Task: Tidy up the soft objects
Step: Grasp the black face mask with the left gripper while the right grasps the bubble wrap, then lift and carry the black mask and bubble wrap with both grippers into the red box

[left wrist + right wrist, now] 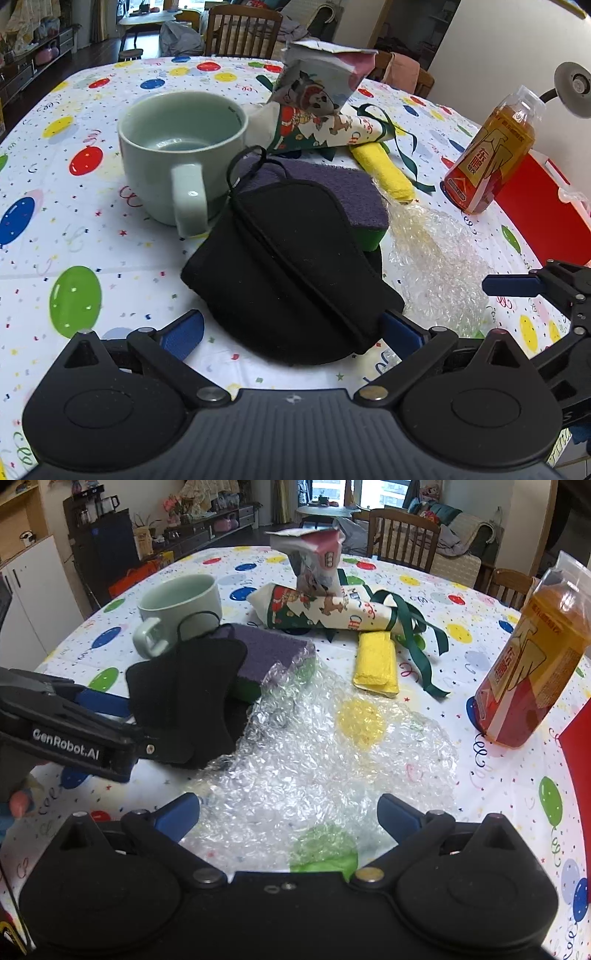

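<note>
The left hand-held gripper (291, 332) stands wide around the black face mask (288, 266), which leans on the purple sponge (332, 184) at twelve o'clock, probably lining up a pinch. The right hand-held gripper (288, 812), also spread, hovers empty over bubble wrap (332, 746) on the tabletop (55, 229).

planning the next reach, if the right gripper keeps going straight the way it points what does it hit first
Most likely the bubble wrap: the open right gripper points across that sheet. Beyond it lies the yellow cloth, though height above the table is unclear.
</note>
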{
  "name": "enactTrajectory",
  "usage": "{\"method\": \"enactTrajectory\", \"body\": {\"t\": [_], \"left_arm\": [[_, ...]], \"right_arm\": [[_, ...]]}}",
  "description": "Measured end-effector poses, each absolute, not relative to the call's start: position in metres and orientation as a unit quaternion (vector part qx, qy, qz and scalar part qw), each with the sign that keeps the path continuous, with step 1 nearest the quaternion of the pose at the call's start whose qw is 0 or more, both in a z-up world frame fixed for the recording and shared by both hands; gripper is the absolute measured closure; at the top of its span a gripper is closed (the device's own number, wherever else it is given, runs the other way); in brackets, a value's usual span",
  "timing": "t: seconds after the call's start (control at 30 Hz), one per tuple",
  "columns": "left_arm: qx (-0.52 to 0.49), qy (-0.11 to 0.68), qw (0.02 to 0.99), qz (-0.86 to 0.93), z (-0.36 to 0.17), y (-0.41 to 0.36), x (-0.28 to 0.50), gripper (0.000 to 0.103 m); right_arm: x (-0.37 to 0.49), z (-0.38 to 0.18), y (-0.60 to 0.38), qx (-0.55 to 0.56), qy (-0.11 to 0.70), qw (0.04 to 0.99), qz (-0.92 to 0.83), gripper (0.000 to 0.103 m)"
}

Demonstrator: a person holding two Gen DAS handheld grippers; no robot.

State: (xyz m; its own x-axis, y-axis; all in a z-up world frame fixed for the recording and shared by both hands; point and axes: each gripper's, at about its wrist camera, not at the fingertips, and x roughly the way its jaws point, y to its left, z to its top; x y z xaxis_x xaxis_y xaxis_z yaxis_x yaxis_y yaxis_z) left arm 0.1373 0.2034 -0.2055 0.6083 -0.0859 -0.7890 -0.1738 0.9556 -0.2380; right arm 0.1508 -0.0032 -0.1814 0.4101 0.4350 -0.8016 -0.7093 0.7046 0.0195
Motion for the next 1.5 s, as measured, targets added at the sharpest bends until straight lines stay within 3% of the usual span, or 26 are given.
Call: {"method": "enactTrajectory", "body": {"t": [0.17, 0.37, 0.47, 0.53, 0.6, 0.67, 0.73, 0.83, 1.5], "left_arm": [[-0.133, 0.439, 0.888, 0.026, -0.206, 0.196, 0.14, 0.002], [-0.111, 0.431, 0.894, 0.038, -0.202, 0.189, 0.137, 0.017], [-0.086, 0.427, 0.899, 0.041, -0.198, 0.182, 0.136, 0.027], [-0.08, 0.425, 0.901, 0.031, -0.195, 0.178, 0.135, 0.056], [-0.08, 0.427, 0.901, 0.02, -0.194, 0.175, 0.134, 0.07], [-0.069, 0.423, 0.903, 0.021, -0.192, 0.171, 0.133, 0.071], [-0.059, 0.418, 0.906, 0.019, -0.191, 0.168, 0.132, 0.074], [-0.065, 0.413, 0.908, 0.017, -0.187, 0.17, 0.131, 0.078], [-0.09, 0.357, 0.93, -0.019, -0.113, 0.175, 0.113, 0.083]], "right_arm": [[0.156, -0.188, 0.0, -0.167, 0.427, 0.822, 0.337, 0.014], [0.151, -0.192, 0.003, -0.189, 0.426, 0.82, 0.331, 0.032], [0.148, -0.192, 0.003, -0.192, 0.425, 0.82, 0.331, 0.039], [0.147, -0.191, 0.003, -0.189, 0.427, 0.82, 0.332, 0.047], [0.145, -0.189, 0.003, -0.189, 0.427, 0.821, 0.33, 0.057], [0.143, -0.188, 0.002, -0.192, 0.425, 0.822, 0.328, 0.075], [0.142, -0.186, 0.001, -0.196, 0.423, 0.824, 0.323, 0.086], [0.141, -0.182, -0.004, -0.187, 0.421, 0.828, 0.319, 0.095], [0.127, -0.089, -0.076, -0.066, 0.383, 0.865, 0.318, 0.097]]}}
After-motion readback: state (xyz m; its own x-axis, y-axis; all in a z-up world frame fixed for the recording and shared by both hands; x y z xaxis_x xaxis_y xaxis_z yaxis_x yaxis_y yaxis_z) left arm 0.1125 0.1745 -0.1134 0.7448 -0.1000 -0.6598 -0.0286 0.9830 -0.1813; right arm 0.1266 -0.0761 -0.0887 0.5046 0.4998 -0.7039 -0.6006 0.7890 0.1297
